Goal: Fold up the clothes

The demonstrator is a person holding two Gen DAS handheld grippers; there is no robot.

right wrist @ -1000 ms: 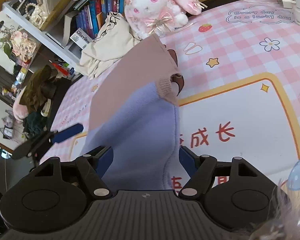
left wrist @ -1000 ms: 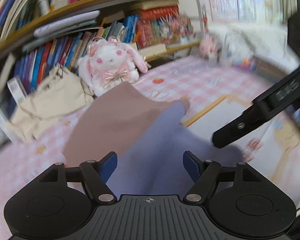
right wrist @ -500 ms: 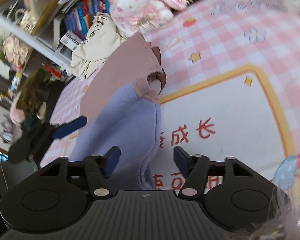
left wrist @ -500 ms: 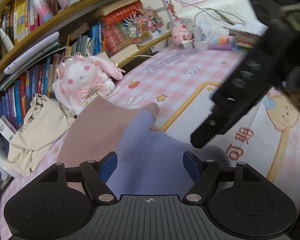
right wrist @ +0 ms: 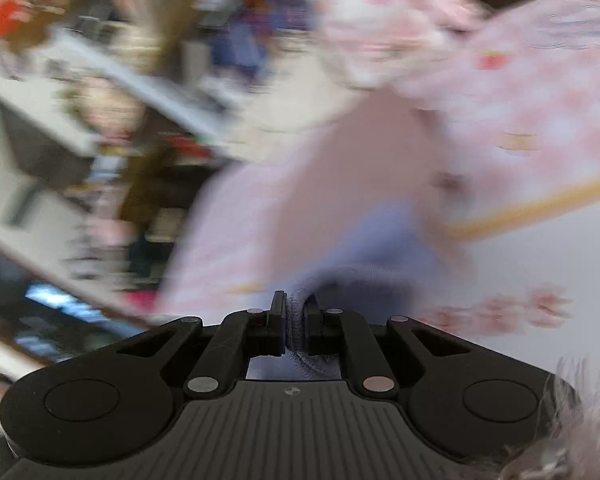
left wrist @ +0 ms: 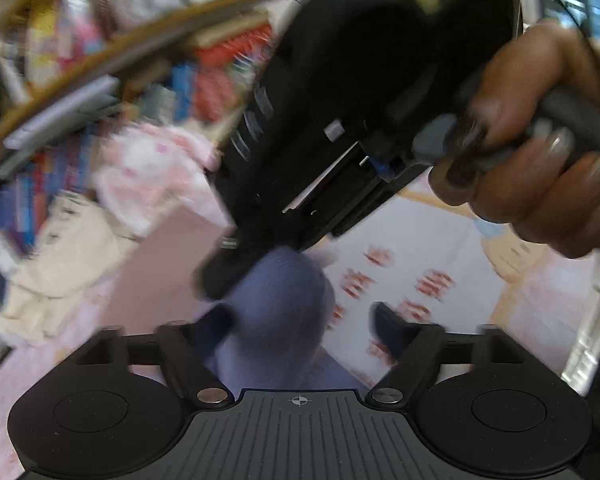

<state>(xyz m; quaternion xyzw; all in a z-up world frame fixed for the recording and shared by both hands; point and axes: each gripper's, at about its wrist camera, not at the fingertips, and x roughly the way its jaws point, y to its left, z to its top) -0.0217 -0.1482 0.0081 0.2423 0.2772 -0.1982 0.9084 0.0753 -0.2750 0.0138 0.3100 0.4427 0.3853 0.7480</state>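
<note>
The right tool [right wrist: 294,322] has its jaws pressed together, pinching a bunched fold of the lavender garment [right wrist: 364,240], which trails away over the pink checked bench [right wrist: 540,92] onto a dusty-pink cloth [right wrist: 360,160]. The left tool [left wrist: 300,324] stands spread, its fingers either side of the lavender fabric without gripping it. Far left, a blurred bookshelf [left wrist: 100,64] holds rows of books, with a plush rabbit [left wrist: 148,168] below it.
</note>
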